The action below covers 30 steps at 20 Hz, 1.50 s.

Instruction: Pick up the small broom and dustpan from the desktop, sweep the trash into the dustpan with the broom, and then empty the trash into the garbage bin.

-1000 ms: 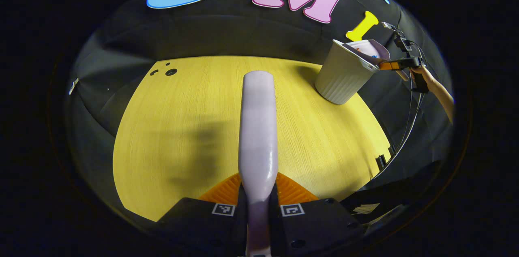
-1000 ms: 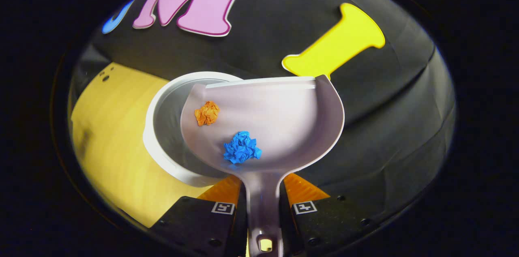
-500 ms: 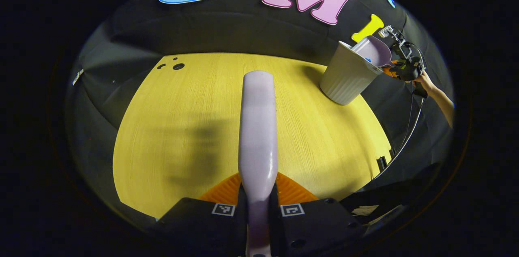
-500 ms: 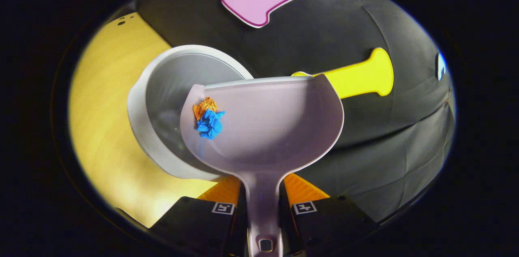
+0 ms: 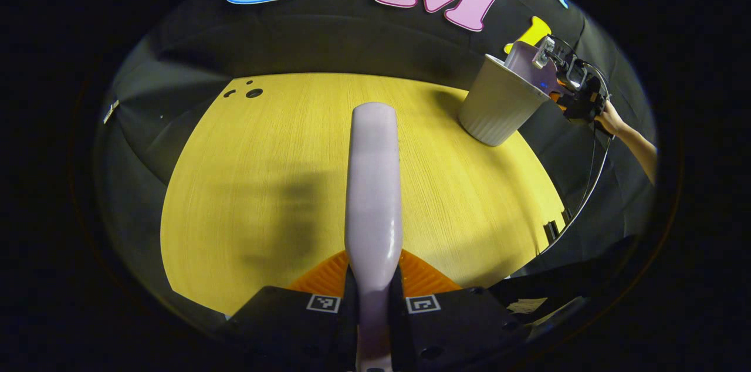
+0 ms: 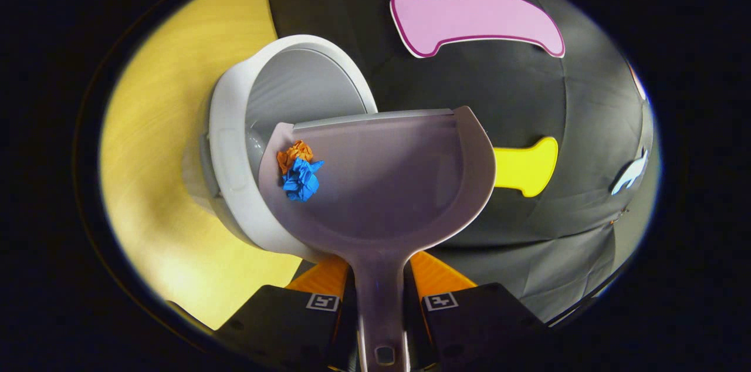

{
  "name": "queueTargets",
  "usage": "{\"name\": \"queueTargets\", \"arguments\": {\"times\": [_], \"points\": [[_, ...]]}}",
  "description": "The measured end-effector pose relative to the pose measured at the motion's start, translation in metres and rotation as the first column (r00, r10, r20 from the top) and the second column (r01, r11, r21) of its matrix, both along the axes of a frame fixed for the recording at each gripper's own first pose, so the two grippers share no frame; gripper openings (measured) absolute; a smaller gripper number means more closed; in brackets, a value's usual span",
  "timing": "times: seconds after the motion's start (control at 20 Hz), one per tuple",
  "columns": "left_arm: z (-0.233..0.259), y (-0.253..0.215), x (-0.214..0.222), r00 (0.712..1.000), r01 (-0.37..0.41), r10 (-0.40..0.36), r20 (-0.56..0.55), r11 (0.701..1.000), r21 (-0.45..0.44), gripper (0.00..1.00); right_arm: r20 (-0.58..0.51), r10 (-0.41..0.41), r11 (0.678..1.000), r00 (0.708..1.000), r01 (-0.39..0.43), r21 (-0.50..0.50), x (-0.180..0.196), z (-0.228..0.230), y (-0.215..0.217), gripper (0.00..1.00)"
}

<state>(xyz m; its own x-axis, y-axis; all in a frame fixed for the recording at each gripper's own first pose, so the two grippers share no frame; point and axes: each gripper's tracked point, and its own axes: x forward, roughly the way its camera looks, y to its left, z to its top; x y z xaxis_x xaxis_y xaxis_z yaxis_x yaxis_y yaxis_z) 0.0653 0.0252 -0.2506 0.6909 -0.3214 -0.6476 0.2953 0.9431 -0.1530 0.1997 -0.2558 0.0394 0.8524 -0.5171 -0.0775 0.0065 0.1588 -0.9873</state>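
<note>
Clamping the dustpan [image 6: 381, 184] by its handle, the right claw [image 6: 378, 296] holds the pan tilted over the open mouth of the white garbage bin [image 6: 234, 149], with an orange paper scrap [image 6: 293, 154] and a blue paper scrap [image 6: 301, 179] bunched at the pan's left wall. Gripping the small broom [image 5: 374, 184] handle, the left claw [image 5: 374, 296] hangs above the yellow desk [image 5: 246, 184], well apart from the bin.
</note>
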Motion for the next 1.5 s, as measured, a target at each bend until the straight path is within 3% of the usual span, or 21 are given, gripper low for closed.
{"name": "queueTargets", "arguments": {"times": [0.1, 0.3, 0.55, 0.7, 0.9, 1.05, 1.25, 1.5], "points": [[-0.001, 0.001, -0.002, 1.0, 0.0, 0.0, -0.003, 1.0, 0.001, 0.29, -0.003, 0.008, 0.998, 1.0, -0.008, -0.067, -0.005, 0.006, 0.001, 0.37], [-0.003, 0.0, -0.002, 1.0, -0.002, 0.002, -0.007, 1.0, 0.0, 0.26, -0.015, 0.026, 0.988, 1.0, -0.028, -0.15, -0.008, 0.012, 0.0, 0.37], [-0.002, 0.0, -0.001, 1.0, -0.003, 0.003, -0.004, 1.0, 0.001, 0.26, -0.017, 0.019, 0.991, 1.0, -0.022, -0.135, -0.009, 0.011, -0.001, 0.37], [0.0, -0.001, 0.002, 1.0, -0.009, 0.009, 0.005, 1.0, 0.0, 0.26, -0.018, 0.008, 0.998, 1.0, -0.009, -0.055, -0.009, 0.007, -0.003, 0.37], [0.005, 0.001, 0.005, 1.0, -0.023, 0.023, 0.014, 1.0, -0.004, 0.26, -0.01, -0.033, 0.985, 0.999, 0.035, 0.171, -0.012, 0.006, -0.009, 0.38], [0.008, 0.002, 0.007, 0.999, -0.031, 0.032, 0.018, 0.999, -0.011, 0.26, 0.044, -0.054, 0.946, 0.998, 0.037, 0.322, -0.015, 0.015, -0.006, 0.37], [0.017, 0.002, 0.01, 0.999, -0.044, 0.045, 0.028, 0.999, -0.031, 0.26, 0.123, -0.075, 0.847, 0.99, -0.001, 0.531, -0.02, 0.035, 0.003, 0.37], [0.032, 0.002, 0.013, 0.996, -0.056, 0.058, 0.068, 0.998, -0.041, 0.26, 0.21, -0.074, 0.732, 0.975, -0.089, 0.676, -0.016, 0.044, 0.012, 0.37]]}}
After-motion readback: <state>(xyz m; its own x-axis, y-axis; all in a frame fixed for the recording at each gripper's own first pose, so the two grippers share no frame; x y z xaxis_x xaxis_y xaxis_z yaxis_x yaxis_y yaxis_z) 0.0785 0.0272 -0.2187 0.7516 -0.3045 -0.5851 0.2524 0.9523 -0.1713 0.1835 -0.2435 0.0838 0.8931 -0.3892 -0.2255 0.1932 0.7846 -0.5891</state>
